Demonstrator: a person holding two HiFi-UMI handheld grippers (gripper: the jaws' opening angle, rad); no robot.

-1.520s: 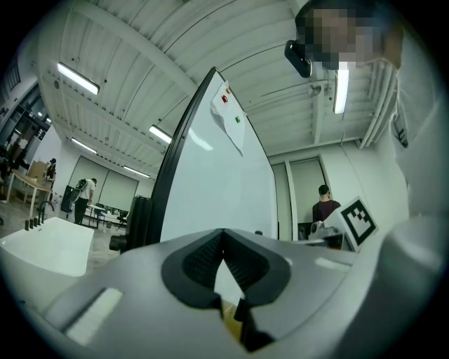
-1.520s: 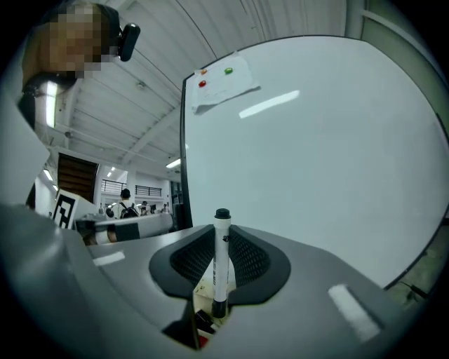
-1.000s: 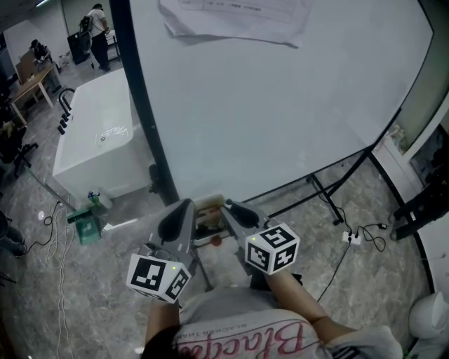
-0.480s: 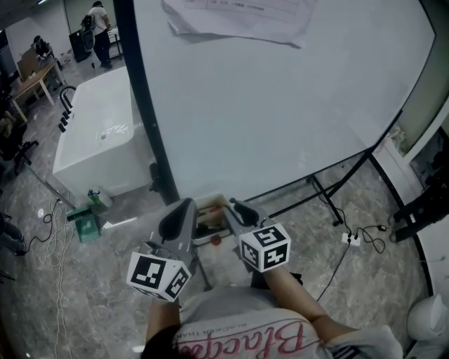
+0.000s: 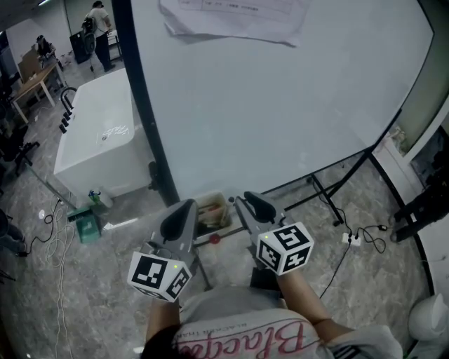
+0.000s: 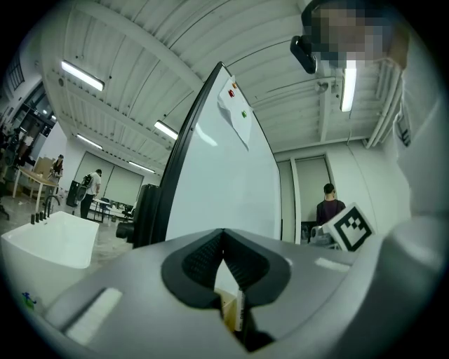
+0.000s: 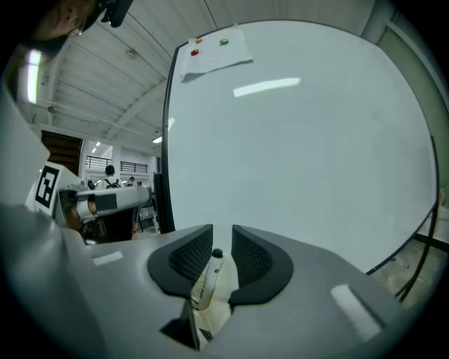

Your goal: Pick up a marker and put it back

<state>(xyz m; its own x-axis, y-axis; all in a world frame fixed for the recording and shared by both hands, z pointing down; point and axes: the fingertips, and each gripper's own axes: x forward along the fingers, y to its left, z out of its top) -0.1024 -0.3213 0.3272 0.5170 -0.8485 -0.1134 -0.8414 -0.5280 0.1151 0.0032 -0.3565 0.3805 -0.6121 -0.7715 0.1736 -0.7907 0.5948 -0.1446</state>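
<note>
A white marker with a black cap [image 7: 209,275] lies in a small cream box [image 7: 219,298] and shows in the gap between my right gripper's [image 7: 222,237] jaws. Those jaws are opening, and their pads stand clear of the marker. In the head view the box [image 5: 210,212] sits on the ledge at the whiteboard's foot. My right gripper [image 5: 249,204] is just right of the box. My left gripper [image 5: 181,212] is just left of it. The left gripper [image 6: 223,235] is shut with nothing between its pads, and a marker [image 6: 240,308] in the box shows below them.
The big whiteboard [image 5: 280,91] fills the view ahead, with a paper sheet [image 5: 231,17] fixed at its top. Its black stand legs [image 5: 323,189] and floor cables [image 5: 361,235] lie to the right. A white tub [image 5: 95,140] stands to the left. A small red thing [image 5: 215,238] rests on the ledge.
My right gripper has shifted to the right, off the box. The left gripper has stayed where it was.
</note>
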